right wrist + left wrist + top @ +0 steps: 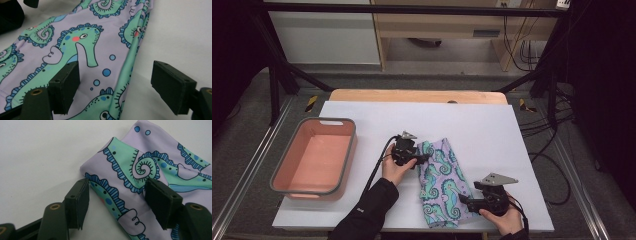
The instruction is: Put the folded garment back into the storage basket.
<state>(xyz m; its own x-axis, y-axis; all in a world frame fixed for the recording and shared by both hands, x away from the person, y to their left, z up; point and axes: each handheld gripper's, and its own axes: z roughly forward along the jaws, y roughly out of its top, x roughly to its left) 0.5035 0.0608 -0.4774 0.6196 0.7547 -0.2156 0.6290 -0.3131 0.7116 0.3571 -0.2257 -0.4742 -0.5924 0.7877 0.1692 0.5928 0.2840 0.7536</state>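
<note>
While lying folded on the white bench [492, 125], right of the pink tub [314, 155], seahorse-print cloth [441, 182] straddled at two edges: left claw [116, 197] around a folded corner, right claw [116, 85] around the near side edge, both parted, pads not pressing the fabric.

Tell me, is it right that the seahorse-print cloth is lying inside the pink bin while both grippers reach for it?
Not quite. The high view shows the seahorse-print cloth lying on the white table, beside the pink bin. The left gripper and right gripper do reach for it.
</note>
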